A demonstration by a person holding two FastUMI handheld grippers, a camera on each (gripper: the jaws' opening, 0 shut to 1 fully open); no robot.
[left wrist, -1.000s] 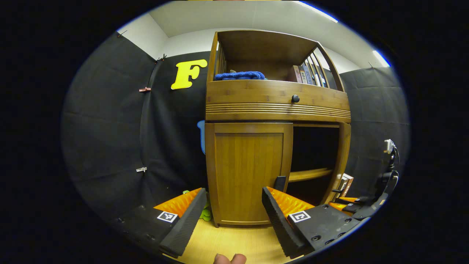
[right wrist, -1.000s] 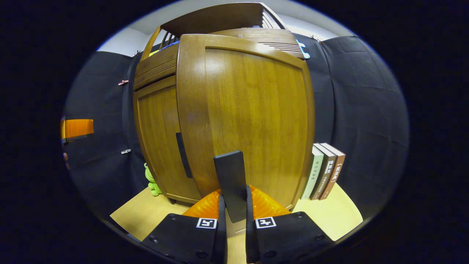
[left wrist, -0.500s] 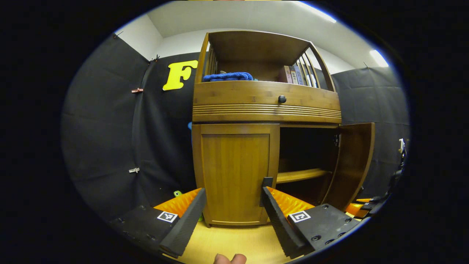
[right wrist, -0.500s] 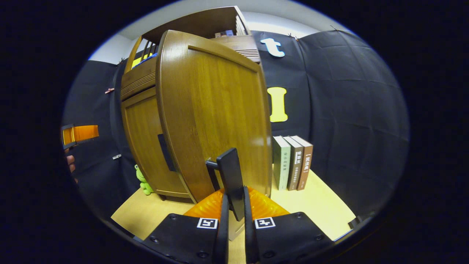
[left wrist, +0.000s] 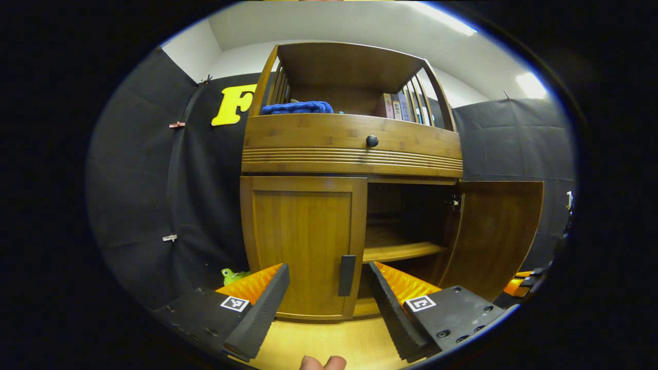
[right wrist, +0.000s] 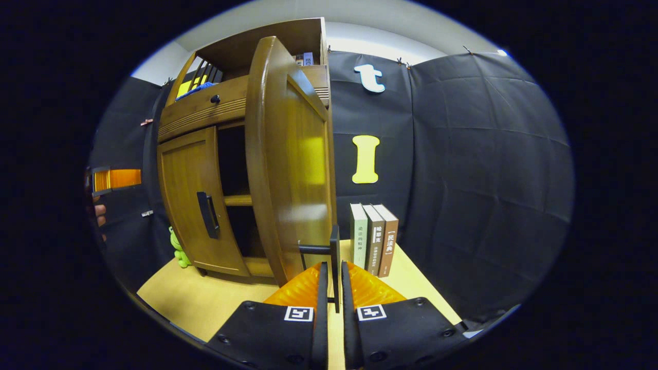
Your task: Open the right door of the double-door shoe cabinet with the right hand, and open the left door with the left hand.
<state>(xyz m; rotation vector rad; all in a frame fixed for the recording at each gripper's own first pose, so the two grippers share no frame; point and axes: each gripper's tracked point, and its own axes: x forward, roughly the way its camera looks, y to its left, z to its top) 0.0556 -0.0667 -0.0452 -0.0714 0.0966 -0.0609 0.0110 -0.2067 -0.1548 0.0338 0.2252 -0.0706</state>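
The wooden shoe cabinet [left wrist: 349,149] stands ahead on the floor. Its right door [left wrist: 496,231] is swung wide open, baring a shelf [left wrist: 398,252] inside. The left door [left wrist: 303,241] is closed, its black handle [left wrist: 346,275] near the inner edge. My left gripper [left wrist: 326,293] is open, and the handle sits between its fingertips but farther off. In the right gripper view the right door [right wrist: 288,159] stands edge-on, and my right gripper [right wrist: 331,282] is shut on its black handle [right wrist: 334,257]. The left door [right wrist: 190,200] and its handle [right wrist: 207,215] show to the left.
Three books [right wrist: 373,239] stand on the floor right of the cabinet. A green toy frog [right wrist: 178,249] sits by its left foot. A blue towel [left wrist: 295,108] and books [left wrist: 398,105] rest on the top shelf. A drawer knob [left wrist: 371,140] sits above the doors.
The right door has swung from half open to wide open, pulled by my right gripper. My left gripper has shifted right, bringing the left door's handle between its fingers' line.
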